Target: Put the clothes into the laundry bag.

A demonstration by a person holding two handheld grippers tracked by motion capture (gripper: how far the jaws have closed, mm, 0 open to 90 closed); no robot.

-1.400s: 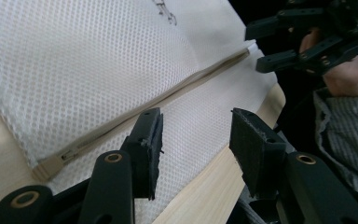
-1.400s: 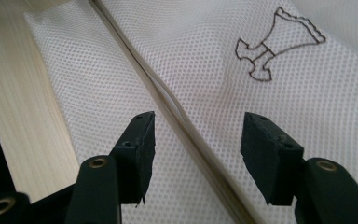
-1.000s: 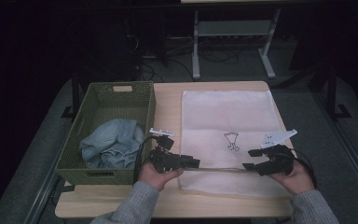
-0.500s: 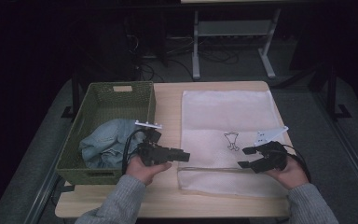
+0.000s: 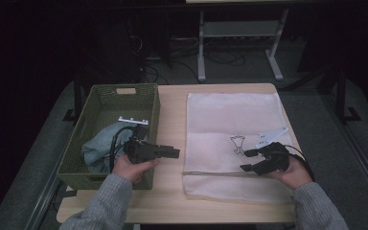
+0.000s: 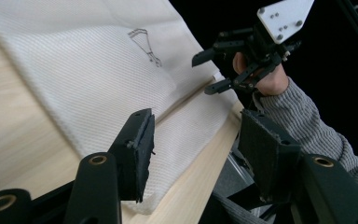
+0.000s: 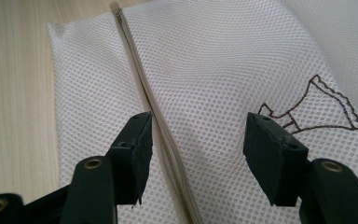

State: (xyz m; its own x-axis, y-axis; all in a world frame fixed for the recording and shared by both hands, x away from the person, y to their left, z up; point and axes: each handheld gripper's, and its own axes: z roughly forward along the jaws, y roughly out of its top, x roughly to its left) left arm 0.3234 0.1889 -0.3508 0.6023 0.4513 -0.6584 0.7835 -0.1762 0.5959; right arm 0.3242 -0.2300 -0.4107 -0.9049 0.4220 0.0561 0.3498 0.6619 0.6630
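A white mesh laundry bag, flat with a zipper and an embroidered outline, covers the table's right half. Left, a woven green basket holds blue cloth. Both the left gripper and right gripper gape wide, empty.

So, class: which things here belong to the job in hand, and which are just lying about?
Part of the job:
- white mesh laundry bag, flat on the table
- its zipper
- left gripper, open
- right gripper, open over the bag
- blue garment in the green basket

Just lying about:
- metal stand beyond the table
- floor cables
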